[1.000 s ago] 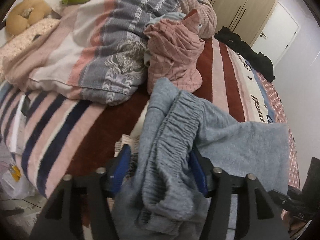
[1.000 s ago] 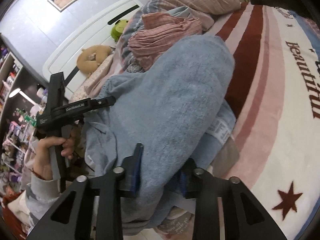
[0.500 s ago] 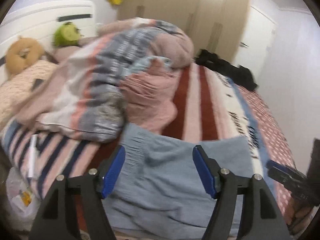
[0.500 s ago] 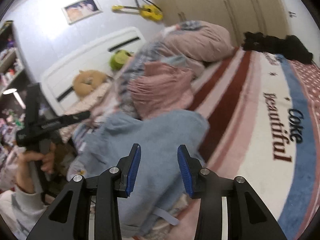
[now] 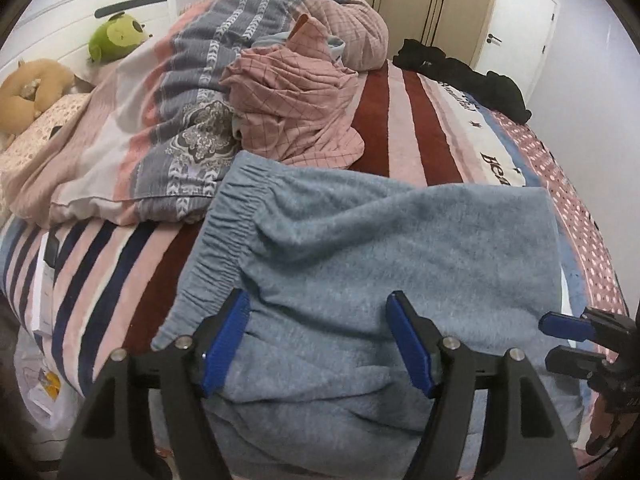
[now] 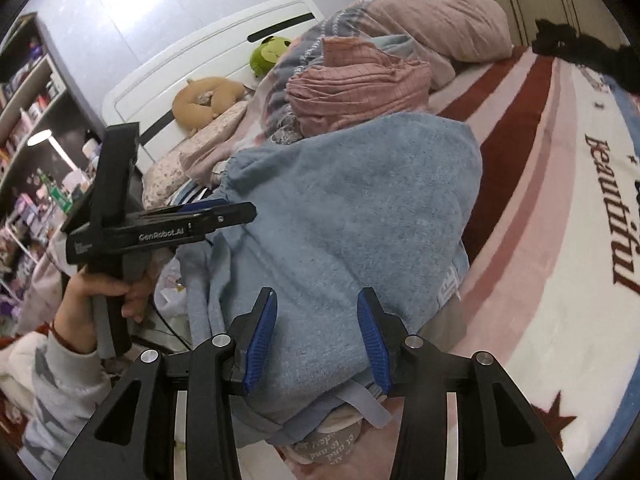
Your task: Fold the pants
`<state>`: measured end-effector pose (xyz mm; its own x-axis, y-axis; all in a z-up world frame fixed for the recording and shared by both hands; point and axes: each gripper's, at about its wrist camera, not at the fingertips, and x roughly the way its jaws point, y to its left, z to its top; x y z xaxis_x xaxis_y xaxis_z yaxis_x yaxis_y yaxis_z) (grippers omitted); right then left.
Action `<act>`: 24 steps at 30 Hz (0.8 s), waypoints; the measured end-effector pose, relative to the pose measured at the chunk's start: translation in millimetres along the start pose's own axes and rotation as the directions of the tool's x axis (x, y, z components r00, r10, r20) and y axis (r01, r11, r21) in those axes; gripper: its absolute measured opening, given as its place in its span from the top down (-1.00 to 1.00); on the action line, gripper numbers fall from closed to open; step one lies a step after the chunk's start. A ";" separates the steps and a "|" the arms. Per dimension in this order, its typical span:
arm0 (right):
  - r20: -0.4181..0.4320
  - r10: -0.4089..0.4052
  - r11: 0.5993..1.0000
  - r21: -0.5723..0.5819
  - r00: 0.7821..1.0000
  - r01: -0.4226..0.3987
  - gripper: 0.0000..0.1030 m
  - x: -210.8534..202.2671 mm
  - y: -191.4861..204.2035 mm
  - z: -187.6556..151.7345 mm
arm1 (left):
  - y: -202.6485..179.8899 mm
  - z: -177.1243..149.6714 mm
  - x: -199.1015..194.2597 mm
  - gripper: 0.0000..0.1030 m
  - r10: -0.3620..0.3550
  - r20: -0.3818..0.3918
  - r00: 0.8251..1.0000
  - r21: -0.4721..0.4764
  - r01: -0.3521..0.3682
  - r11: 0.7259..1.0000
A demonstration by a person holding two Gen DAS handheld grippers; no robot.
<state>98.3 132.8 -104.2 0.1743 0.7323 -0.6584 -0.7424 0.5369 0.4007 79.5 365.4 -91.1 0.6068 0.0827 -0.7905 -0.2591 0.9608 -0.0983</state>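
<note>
The blue-grey fleece pants (image 5: 384,256) lie folded on the near edge of the striped bed, elastic waistband (image 5: 224,232) at the left. My left gripper (image 5: 320,340) is open just above the pants' near edge, holding nothing. In the right wrist view the pants (image 6: 352,216) lie as a thick fold, and my right gripper (image 6: 316,340) is open over their near end. The left gripper (image 6: 224,214) shows there at the pants' left side; the right gripper (image 5: 560,336) shows at the left wrist view's right edge.
A pink checked garment (image 5: 296,108) and a bunched striped duvet (image 5: 180,100) lie just beyond the pants. Black clothes (image 5: 464,72) sit at the far corner. Plush toys (image 5: 116,36) rest by the headboard. Shelves (image 6: 28,128) stand left of the bed.
Both grippers let go of the pants and opened. The pants, bunched in the jaws a second ago, now lie flat and folded on the bed. Both grippers pulled back a little.
</note>
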 end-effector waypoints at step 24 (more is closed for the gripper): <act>0.084 -0.101 0.995 0.002 0.991 0.102 -0.07 -101.3 -10.7 -27.7 | -121.4 -28.5 -75.2 -0.65 -0.040 0.286 0.957 0.134 0.001 0.991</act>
<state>70.7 41.3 -59.5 0.3025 0.7067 -0.6396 -0.7198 0.6092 0.3328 43.9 235.0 -36.9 0.8060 0.1166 -0.5803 -0.1555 0.9877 -0.0175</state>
